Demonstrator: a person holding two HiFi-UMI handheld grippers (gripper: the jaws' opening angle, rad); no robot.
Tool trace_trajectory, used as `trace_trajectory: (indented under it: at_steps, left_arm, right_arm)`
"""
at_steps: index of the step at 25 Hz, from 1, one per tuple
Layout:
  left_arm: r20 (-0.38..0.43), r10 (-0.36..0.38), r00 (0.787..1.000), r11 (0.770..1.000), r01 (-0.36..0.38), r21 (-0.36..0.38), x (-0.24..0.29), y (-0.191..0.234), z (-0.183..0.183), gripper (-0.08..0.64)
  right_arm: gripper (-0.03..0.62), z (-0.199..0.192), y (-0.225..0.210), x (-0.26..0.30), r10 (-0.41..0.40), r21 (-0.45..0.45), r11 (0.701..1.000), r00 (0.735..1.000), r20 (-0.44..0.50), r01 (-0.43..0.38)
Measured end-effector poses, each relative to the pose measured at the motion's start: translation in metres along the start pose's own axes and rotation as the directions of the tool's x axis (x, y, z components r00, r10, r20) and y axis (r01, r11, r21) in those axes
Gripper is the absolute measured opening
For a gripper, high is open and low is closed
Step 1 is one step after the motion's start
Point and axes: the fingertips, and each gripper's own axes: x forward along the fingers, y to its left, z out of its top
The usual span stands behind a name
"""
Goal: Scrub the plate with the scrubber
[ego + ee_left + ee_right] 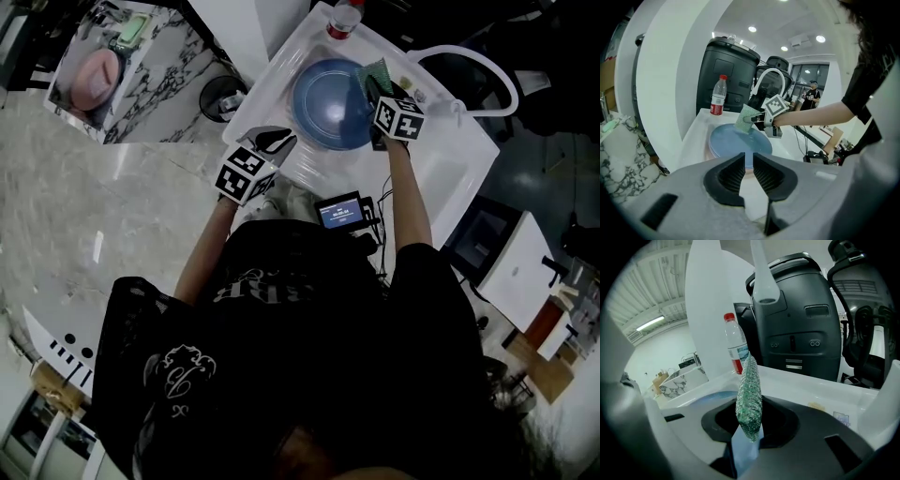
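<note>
Room: big bright hall with ceiling spotlights and a pale grey floor (94,216). A marble-pattern counter (141,75) sits at 10 o'clock in the head view. Two bulky black machines (726,75) stand behind the sink, at 12 o'clock from the left tool's camera.

White sink surface (272,70): glossy and likely slick, with a white curved faucet (469,66) at its 2 o'clock side.

Blue plate (328,108) lies flat in the basin at 12 o'clock from the person. It looks like a rigid, smooth ceramic or plastic dish, judged breakable and slippery, likely to skate under scrubbing. The best hold is on the rim at 7-8 o'clock, to pin it down.

Left tool (272,141) is at the plate's 8 o'clock, off the plate and apart from it. Its jaws are closed together with nothing between them, and the plate shows past the tips.

Right tool (378,91) is at the plate's 2 o'clock, its jaws clamped on the scrubber (375,73).

The scrubber is a green mesh pad, thin, light and floppy-looking, gripped at its lower end and standing up edge-on in the right gripper view. It is over the plate's 2 o'clock rim; cannot tell if it touches. It should flex under pressure, so a grip close to the working edge would suit.

Water bottle (344,21), with red cap and label, stands upright on the sink edge at the plate's 12 o'clock.
</note>
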Motion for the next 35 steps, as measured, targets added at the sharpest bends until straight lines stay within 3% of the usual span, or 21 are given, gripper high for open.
trace_trajectory:
  at_steps: [5, 9, 13, 24, 35]
  left_arm:
    - [-0.002, -0.005, 1.000, 0.999, 0.005, -0.048, 0.013, 0.010, 0.002, 0.055]
    - [-0.015, -0.024, 1.000, 0.998, 0.023, -0.065, 0.025, 0.006, 0.001, 0.181]
    - [-0.031, -0.043, 0.999, 0.997, 0.040, -0.068, 0.033, -0.001, -0.006, 0.186]
    - [-0.021, -0.038, 0.999, 0.997, 0.036, -0.073, 0.033, -0.004, -0.008, 0.187]
    - [0.016, -0.009, 1.000, 0.995, 0.011, -0.104, 0.021, 0.006, -0.008, 0.187]
  right_arm:
    - [0.091, -0.010, -0.003, 0.018, -0.035, -0.087, 0.996, 0.999, -0.037, 0.032]
    - [0.091, -0.008, 0.004, 0.023, -0.034, -0.104, 0.994, 0.999, -0.025, 0.032]
    - [0.091, -0.008, 0.021, 0.032, -0.005, -0.101, 0.995, 0.999, -0.038, 0.001]
    - [0.091, -0.015, 0.090, 0.046, 0.135, -0.123, 0.982, 0.987, -0.085, -0.145]
    - [0.091, -0.049, 0.153, 0.011, 0.287, -0.123, 0.943, 0.943, -0.168, -0.309]
